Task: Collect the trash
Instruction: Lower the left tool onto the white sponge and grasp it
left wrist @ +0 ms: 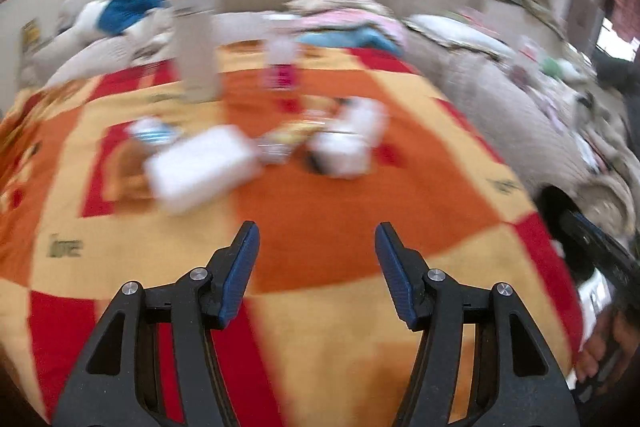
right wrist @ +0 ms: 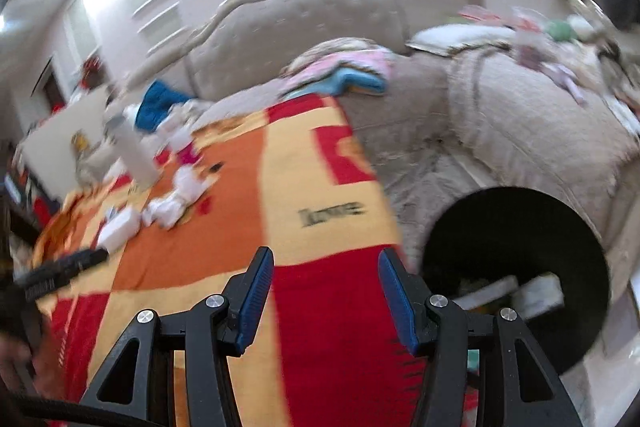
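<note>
Trash lies blurred in the middle of the orange, red and yellow blanket (left wrist: 320, 211): a white box (left wrist: 204, 167), crumpled white wrapping (left wrist: 348, 143), a small blue-and-white piece (left wrist: 154, 133), a tall beige carton (left wrist: 196, 59) and a bottle with a pink label (left wrist: 282, 63). My left gripper (left wrist: 317, 227) hovers short of them, open and holding nothing. My right gripper (right wrist: 326, 251) is open and holds nothing, over the blanket's red corner. Just to its right is a round black bin (right wrist: 516, 267) with white trash inside. The same trash pile (right wrist: 176, 203) shows far to the left.
A padded beige headboard (right wrist: 304, 23) and rumpled beige bedding (right wrist: 520, 123) surround the blanket. Folded pink and blue cloths (right wrist: 348, 71) and a dark blue cloth (left wrist: 128, 7) lie near the head of the bed. The left gripper's black body (right wrist: 60, 267) shows at the left edge.
</note>
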{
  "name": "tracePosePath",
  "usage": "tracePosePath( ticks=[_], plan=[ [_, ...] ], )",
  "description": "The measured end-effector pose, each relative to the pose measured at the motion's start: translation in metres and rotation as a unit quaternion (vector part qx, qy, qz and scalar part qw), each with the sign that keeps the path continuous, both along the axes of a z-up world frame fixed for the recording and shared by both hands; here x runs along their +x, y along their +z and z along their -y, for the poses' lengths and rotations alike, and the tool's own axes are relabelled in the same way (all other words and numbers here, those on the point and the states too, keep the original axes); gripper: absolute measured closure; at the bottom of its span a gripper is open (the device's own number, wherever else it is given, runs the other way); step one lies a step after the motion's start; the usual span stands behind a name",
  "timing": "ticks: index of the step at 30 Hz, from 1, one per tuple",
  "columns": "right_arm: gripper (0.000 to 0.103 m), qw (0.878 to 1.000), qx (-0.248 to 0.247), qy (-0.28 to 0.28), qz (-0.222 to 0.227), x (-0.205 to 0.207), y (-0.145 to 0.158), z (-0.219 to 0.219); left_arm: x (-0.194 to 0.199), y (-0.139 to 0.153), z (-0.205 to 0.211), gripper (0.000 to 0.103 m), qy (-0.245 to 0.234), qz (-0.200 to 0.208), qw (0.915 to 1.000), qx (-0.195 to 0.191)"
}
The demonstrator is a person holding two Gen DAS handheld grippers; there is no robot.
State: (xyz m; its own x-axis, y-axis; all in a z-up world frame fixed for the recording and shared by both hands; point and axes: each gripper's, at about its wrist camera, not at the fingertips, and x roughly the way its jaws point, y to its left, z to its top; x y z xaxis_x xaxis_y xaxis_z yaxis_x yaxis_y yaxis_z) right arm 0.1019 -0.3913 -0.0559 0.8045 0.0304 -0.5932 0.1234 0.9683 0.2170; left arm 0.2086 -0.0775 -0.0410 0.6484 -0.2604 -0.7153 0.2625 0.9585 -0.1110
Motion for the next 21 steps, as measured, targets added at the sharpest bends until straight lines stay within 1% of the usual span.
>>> tracePosePath(
  ticks=[2, 4, 6, 8, 9, 11, 12, 15, 17, 19, 21],
  plan=[
    [0.051, 0.999, -0.025, 0.024, -0.005, 0.008, -0.003, -0.023, 0.012, -0.003, -0.027, 0.04, 0.018, 0.001, 0.9998, 0.008],
    [0.051, 0.998, -0.051, 0.046, -0.012, 0.016, -0.009, -0.044, 0.029, -0.008, -0.053, 0.039, 0.018, 0.002, 0.9997, 0.018],
    [0.051, 0.995, -0.075, 0.061, -0.021, 0.023, -0.014, -0.06, 0.048, -0.016, -0.071, 0.037, -0.005, -0.01, 0.9998, 0.019],
    [0.051, 0.993, -0.091, 0.069, -0.026, 0.027, -0.016, -0.067, 0.06, -0.022, -0.075, 0.037, -0.031, -0.019, 0.999, 0.025],
    [0.051, 0.992, -0.097, 0.07, -0.028, 0.029, -0.018, -0.069, 0.068, -0.028, -0.074, 0.037, -0.06, -0.026, 0.9974, 0.032],
    [0.051, 0.992, -0.098, 0.069, -0.03, 0.03, -0.019, -0.069, 0.076, -0.036, -0.069, 0.037, -0.098, -0.037, 0.9935, 0.044],
    [0.051, 0.993, -0.096, 0.067, -0.03, 0.03, -0.018, -0.067, 0.082, -0.041, -0.066, 0.037, -0.11, -0.037, 0.9914, 0.062],
    [0.051, 0.995, -0.076, 0.06, -0.036, 0.032, -0.02, -0.059, 0.096, -0.047, -0.065, 0.037, -0.12, -0.036, 0.9893, 0.076],
    [0.051, 0.995, -0.067, 0.056, -0.037, 0.031, -0.019, -0.056, 0.103, -0.048, -0.066, 0.037, -0.123, -0.036, 0.9893, 0.07],
    [0.051, 0.996, -0.062, 0.054, -0.038, 0.032, -0.019, -0.055, 0.11, -0.047, -0.067, 0.037, -0.131, -0.037, 0.9891, 0.056],
    [0.051, 0.996, -0.062, 0.053, -0.038, 0.032, -0.018, -0.055, 0.113, -0.049, -0.063, 0.037, -0.143, -0.041, 0.9872, 0.058]
  ],
)
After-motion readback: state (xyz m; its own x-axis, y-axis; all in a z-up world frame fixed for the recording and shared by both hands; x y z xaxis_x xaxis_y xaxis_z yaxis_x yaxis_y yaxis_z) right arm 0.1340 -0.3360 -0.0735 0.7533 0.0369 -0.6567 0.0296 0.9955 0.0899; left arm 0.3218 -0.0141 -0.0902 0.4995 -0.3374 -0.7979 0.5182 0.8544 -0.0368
